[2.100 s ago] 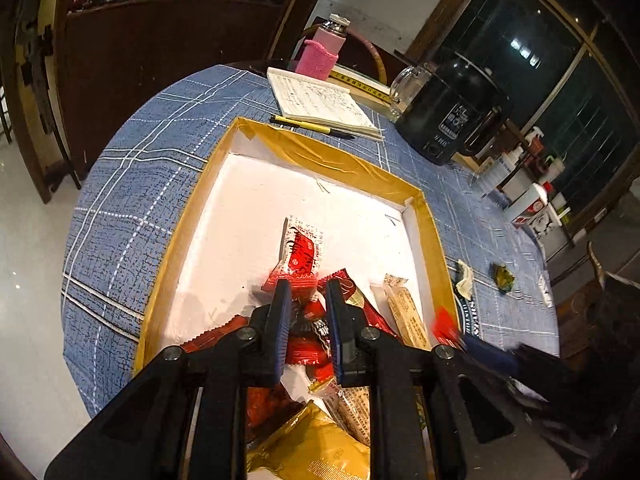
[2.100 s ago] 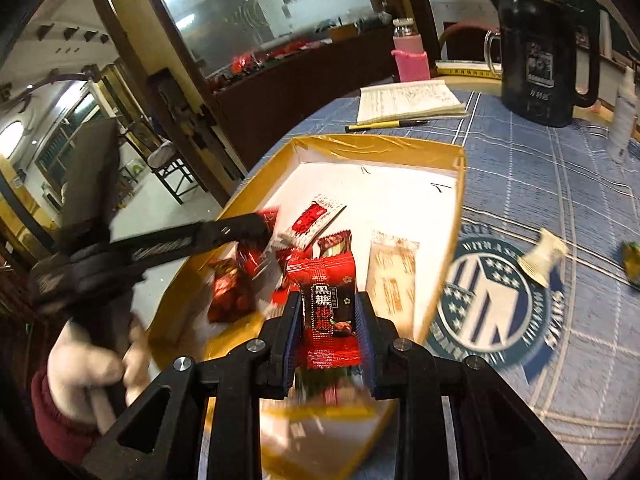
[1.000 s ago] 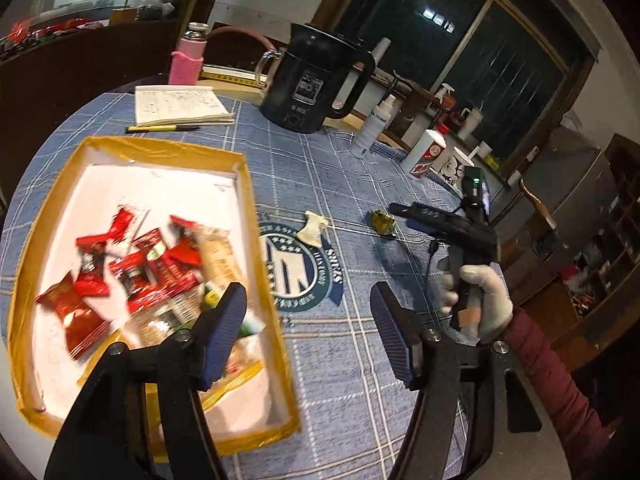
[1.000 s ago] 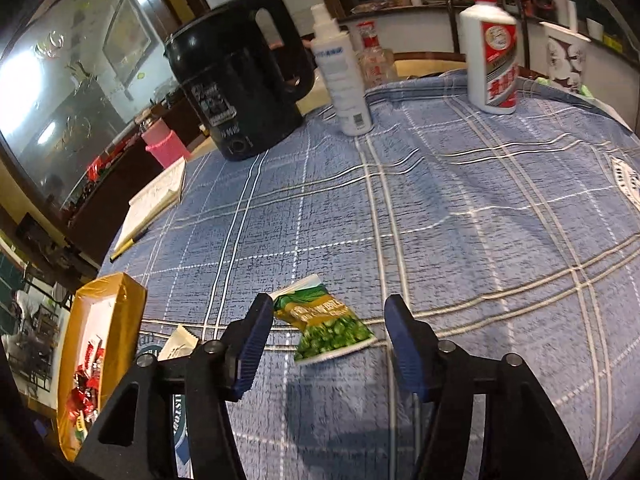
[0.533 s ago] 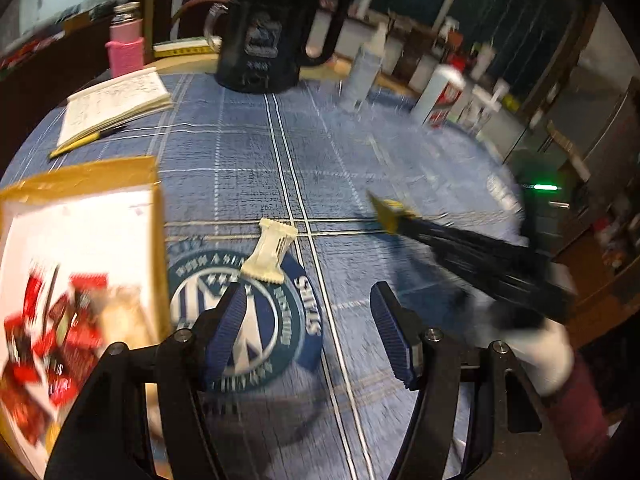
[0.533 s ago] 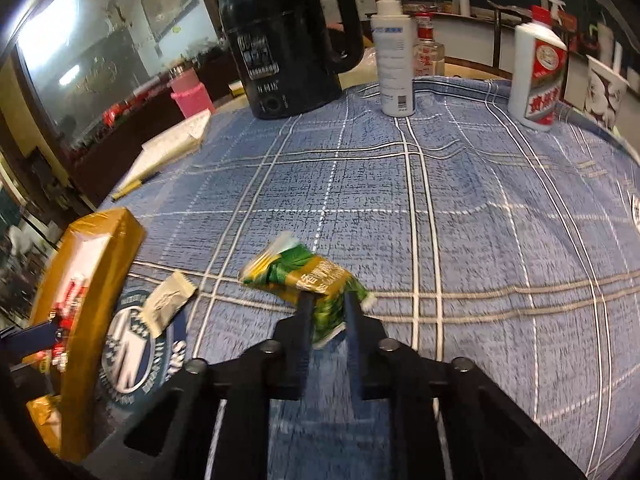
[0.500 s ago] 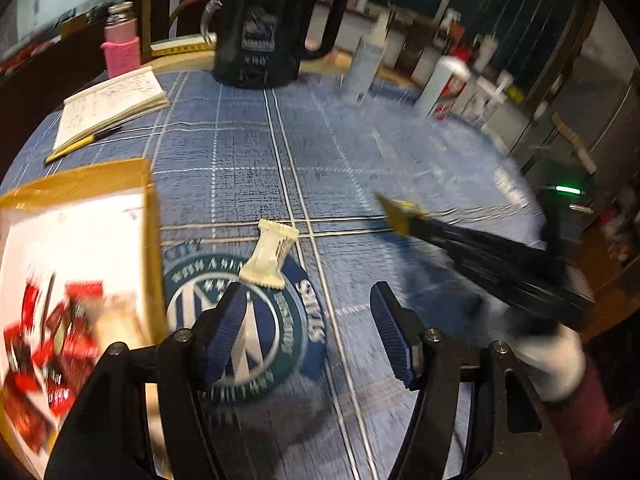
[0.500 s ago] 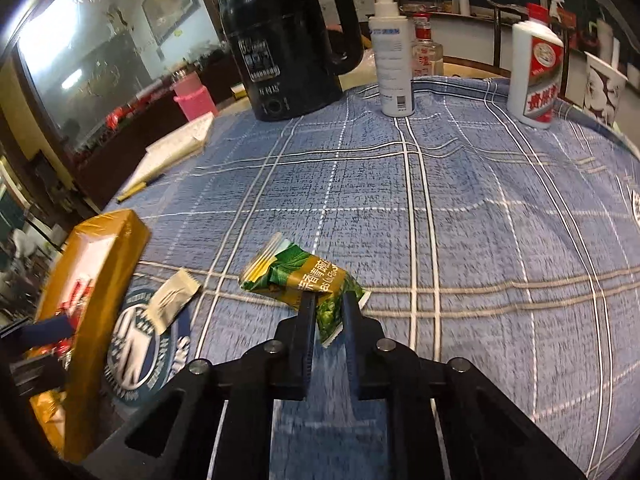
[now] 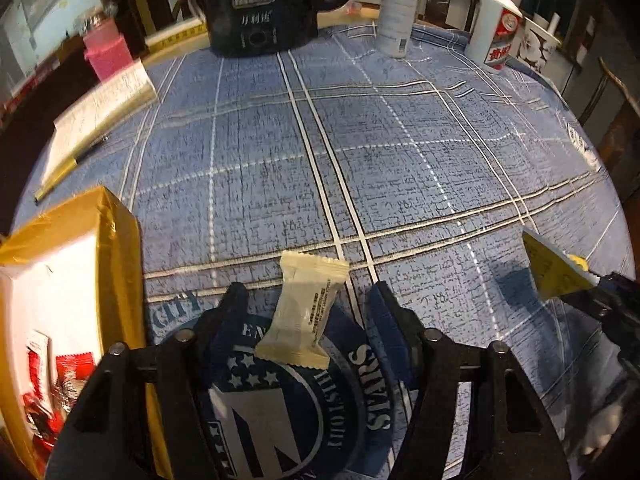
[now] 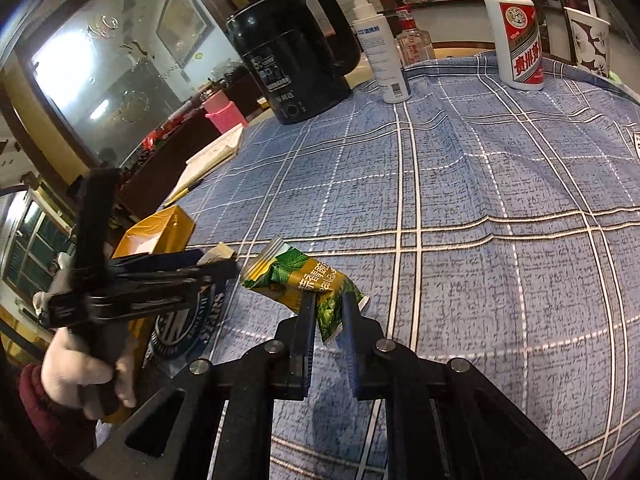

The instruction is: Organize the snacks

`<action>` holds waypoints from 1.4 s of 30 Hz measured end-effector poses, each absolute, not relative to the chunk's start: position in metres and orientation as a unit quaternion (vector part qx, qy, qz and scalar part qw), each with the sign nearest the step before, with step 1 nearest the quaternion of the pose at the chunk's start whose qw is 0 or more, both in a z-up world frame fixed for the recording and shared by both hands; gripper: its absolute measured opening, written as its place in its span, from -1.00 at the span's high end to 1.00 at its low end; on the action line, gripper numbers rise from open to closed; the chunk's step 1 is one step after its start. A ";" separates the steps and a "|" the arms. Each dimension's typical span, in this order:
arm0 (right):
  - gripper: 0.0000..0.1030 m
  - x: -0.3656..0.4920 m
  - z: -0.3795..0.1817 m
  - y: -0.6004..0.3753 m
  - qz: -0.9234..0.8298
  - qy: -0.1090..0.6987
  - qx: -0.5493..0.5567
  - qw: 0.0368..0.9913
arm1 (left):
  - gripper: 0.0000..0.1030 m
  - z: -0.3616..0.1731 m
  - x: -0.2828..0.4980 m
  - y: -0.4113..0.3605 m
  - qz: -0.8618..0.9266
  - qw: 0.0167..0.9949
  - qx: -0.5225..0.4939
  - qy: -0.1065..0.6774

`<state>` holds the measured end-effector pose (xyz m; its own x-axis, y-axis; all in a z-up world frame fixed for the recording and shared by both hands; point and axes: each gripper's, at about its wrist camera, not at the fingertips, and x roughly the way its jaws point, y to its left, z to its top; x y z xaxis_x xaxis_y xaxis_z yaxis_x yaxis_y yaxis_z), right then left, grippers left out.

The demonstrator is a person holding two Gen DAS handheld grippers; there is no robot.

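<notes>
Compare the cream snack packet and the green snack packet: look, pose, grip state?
Colour: the cream snack packet is plain pale with small print; the green snack packet is green and gold with a leaf picture.
Pose: the cream one lies flat on the tablecloth; the green one is crumpled.
Grip: the left hand-held gripper is open around the cream one; the right hand-held gripper is shut on the green one.
Shared: both are sealed packets outside the yellow box.
</notes>
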<state>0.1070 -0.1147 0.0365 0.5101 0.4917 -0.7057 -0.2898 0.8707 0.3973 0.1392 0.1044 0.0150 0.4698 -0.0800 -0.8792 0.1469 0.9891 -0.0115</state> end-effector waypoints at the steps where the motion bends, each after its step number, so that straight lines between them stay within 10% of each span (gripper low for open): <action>1: 0.75 0.105 0.037 -0.114 0.228 0.439 0.115 0.861 | 0.50 0.017 0.137 0.103 -0.074 0.858 0.030 0.508; 42: 0.74 -0.126 0.049 -0.119 0.207 0.394 0.164 0.880 | 0.66 0.063 -0.115 0.084 -0.103 0.917 -0.048 0.382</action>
